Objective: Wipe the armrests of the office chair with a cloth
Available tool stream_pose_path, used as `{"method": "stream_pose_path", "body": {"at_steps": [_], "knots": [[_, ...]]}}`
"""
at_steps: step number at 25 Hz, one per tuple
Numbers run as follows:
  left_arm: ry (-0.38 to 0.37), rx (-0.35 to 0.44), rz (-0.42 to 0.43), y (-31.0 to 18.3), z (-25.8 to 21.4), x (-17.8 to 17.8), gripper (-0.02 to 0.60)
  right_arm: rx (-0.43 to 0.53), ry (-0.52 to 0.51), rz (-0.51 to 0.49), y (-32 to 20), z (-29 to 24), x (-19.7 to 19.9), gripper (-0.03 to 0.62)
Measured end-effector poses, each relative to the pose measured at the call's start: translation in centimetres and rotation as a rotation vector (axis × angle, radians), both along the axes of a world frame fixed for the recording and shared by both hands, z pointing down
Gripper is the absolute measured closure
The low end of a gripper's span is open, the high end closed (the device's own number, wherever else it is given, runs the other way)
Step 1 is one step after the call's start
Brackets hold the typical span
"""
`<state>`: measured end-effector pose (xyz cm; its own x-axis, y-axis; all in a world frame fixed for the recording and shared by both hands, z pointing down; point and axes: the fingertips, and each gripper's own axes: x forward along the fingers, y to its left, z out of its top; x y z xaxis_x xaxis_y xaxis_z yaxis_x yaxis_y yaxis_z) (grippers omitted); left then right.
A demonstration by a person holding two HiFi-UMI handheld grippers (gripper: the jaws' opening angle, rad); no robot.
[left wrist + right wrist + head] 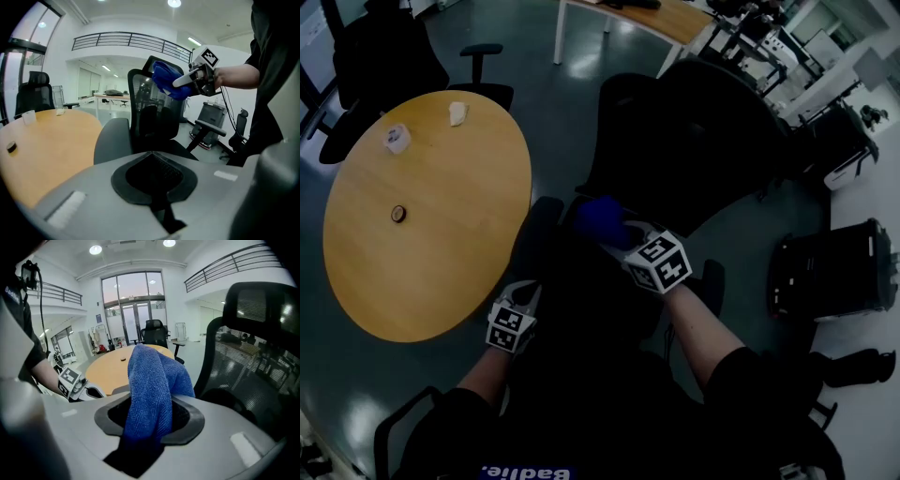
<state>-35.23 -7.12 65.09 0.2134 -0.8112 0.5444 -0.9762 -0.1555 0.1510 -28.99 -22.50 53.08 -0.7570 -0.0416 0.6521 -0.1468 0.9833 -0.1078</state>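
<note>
A blue cloth is seen pinched between the closed jaws of the right gripper, its free end bunched up above them. In the left gripper view the cloth is held aloft in front of the mesh backrest of the black office chair, well above the near armrest and the far armrest. The left gripper is kept low beside the near armrest, its jaws pressed together with nothing between them. From the head view both grippers are shown over the chair, with a round wooden table standing just beside it to the left
</note>
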Motion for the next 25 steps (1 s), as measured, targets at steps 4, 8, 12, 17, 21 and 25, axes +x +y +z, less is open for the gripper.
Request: {"method": "stream_pose_path", "body": {"at_steps": [4, 8, 12, 17, 21, 25], "knots": [[0.040, 0.010, 0.047, -1.1, 1.1, -2.4, 0.562, 0.019, 0.083, -0.037, -0.1, 2.2, -5.7, 0.416], [0.094, 0.028, 0.081, -1.6, 1.4, -2.0, 0.562, 0.044, 0.206, -0.081, -1.2, 5.4, -8.9, 0.416], [0.113, 0.022, 0.154, -0.8, 1.5, -1.2, 0.563, 0.074, 0.294, -0.132, -2.3, 7.8, -12.2, 0.416], [0.138, -0.001, 0.163, 0.9, 2.6, -1.8, 0.563, 0.079, 0.385, -0.178, -2.3, 10.5, -14.8, 0.416], [0.154, -0.004, 0.163, 1.4, 2.9, -2.6, 0.562, 0.099, 0.444, -0.194, -2.5, 12.5, -15.8, 0.416], [0.167, 0.002, 0.183, 1.5, 2.8, -3.0, 0.561, 0.104, 0.516, -0.222, -1.6, 13.9, -15.9, 0.416]]}}
